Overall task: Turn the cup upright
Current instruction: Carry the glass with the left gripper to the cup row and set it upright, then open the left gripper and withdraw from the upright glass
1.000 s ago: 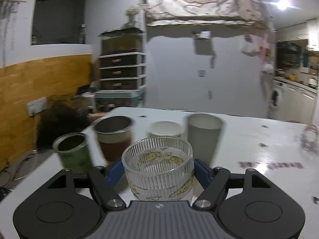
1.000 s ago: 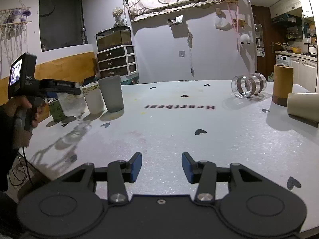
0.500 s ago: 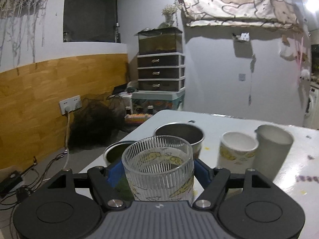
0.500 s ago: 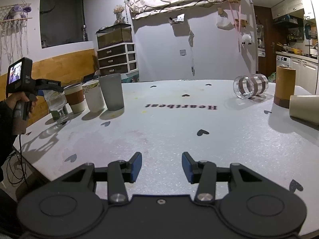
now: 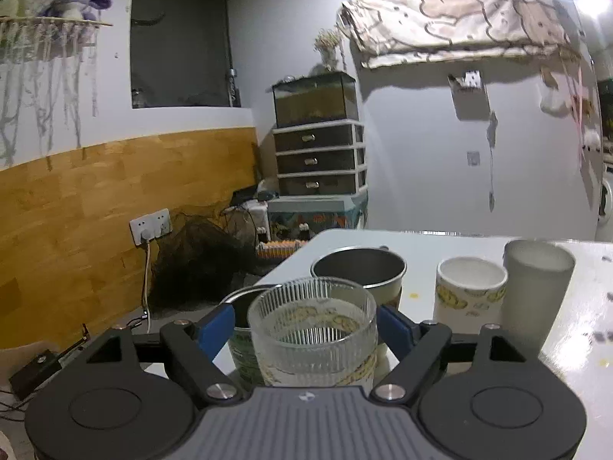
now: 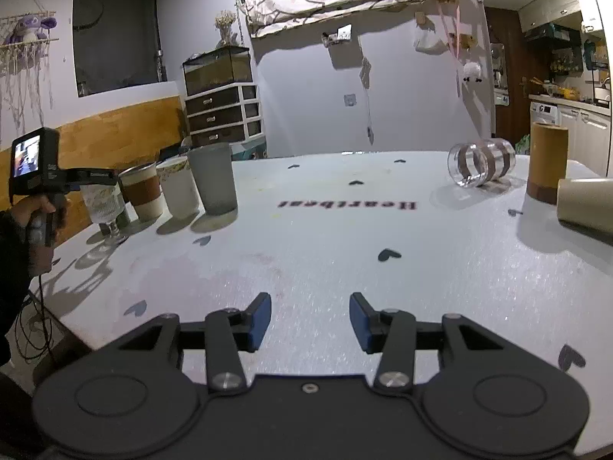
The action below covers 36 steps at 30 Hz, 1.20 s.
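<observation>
White tabletop (image 6: 383, 237) with dark heart marks fills the right wrist view. At its far left edge a row of 4 upright cups stands: a grey tumbler (image 6: 212, 178), a white printed cup (image 6: 178, 187), a brown-sleeved cup (image 6: 141, 191) and a green cup (image 5: 245, 349) half hidden behind the ribbed glass (image 5: 312, 331). Only the right wrist view shows the far right group: a clear banded glass (image 6: 481, 162) on its side, a brown cylinder (image 6: 547, 161) and a cream cup (image 6: 586, 207) lying down. It also shows the ribbed glass's stemmed foot on the table, upright. In the left wrist view the left gripper (image 5: 306, 324) has that glass between its blue pads, which sit slightly off its sides. The right gripper (image 6: 309, 320) hangs parted and empty above the near table.
</observation>
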Tool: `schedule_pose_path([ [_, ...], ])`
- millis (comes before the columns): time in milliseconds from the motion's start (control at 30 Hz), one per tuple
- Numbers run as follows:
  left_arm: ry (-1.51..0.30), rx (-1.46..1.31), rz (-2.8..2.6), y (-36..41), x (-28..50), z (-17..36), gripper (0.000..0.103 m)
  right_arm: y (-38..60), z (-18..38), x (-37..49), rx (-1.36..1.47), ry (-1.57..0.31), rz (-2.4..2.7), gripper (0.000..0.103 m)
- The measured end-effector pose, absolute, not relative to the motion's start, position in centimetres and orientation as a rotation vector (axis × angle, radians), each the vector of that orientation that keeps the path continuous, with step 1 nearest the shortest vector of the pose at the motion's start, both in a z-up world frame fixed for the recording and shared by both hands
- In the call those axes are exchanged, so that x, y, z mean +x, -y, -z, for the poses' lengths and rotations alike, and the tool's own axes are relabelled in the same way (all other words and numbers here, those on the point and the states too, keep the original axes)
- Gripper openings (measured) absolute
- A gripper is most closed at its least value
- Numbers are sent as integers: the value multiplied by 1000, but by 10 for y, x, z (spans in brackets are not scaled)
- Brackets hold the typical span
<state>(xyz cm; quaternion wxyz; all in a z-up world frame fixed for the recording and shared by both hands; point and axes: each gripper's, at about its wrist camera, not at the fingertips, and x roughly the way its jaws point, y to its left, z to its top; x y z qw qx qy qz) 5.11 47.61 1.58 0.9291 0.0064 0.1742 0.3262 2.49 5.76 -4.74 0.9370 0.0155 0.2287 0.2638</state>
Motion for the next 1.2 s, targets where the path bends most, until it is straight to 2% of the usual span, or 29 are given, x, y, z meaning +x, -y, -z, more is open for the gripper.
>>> schedule_pose_path([
  [67,-341,1,-656,-469,43,-20,91,-57,43,29,46,-443,-545,47],
  [367,-272,-51,-536,-409,-10,-39,99,-69,16,50,70,-301,-581,56],
  [733,-288,-58,-458,-349,-41,-20,103,-91,11,70,14,-285,-579,76],
  [1000,-334,-62,-420,-328,-43,0,103,-104,23,73,-40,-318,-589,96],
  [1200,-346,-69,-412,-323,-44,7,103,-112,27,72,-72,-338,-592,103],
])
